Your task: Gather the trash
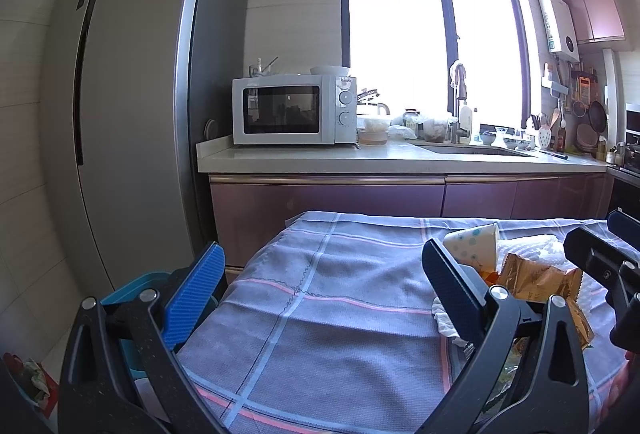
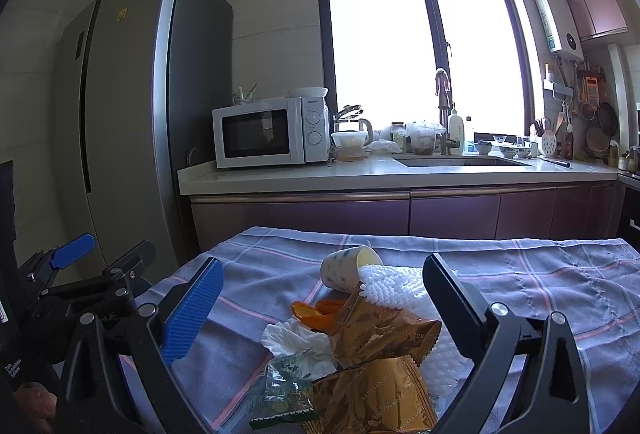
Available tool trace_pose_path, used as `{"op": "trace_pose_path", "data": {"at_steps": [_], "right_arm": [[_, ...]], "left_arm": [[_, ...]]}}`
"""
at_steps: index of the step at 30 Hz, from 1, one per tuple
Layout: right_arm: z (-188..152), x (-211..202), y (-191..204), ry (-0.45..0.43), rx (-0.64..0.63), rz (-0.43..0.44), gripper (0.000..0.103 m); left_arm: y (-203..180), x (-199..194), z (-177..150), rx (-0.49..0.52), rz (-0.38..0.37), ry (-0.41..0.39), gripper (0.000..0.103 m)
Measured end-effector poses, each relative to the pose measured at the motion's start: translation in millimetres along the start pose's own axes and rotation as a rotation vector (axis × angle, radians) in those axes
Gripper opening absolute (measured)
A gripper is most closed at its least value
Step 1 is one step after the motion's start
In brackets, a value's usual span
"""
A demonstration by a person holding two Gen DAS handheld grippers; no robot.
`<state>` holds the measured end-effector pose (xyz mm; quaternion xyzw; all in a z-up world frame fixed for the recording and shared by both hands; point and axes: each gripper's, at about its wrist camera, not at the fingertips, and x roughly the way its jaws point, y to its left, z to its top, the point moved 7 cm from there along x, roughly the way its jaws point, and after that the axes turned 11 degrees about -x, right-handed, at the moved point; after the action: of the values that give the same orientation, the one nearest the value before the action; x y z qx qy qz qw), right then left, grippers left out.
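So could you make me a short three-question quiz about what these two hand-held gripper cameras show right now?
1. True or false: the paper cup stands upright on the checked cloth.
2. What lies nearest the right hand-held gripper?
A. gold snack wrappers
B. the microwave
C. the sink
3. Fill in: the left hand-held gripper is ____, holding nothing.

Key: 1 false, it lies on its side; 2 A; 3 open.
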<state>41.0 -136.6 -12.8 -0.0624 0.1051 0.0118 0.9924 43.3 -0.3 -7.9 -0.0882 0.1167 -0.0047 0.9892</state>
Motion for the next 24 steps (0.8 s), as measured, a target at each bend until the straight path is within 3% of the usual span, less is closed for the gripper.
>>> {"op": "trace_pose_path", "data": {"at_steps": [24], "right_arm": [[-1.4, 1.5, 0.7, 0.007, 0.006, 0.001, 0.096]], "left_arm": [[-1.0, -1.9, -2.1, -0.004, -0.003, -0.007, 0.097]]}}
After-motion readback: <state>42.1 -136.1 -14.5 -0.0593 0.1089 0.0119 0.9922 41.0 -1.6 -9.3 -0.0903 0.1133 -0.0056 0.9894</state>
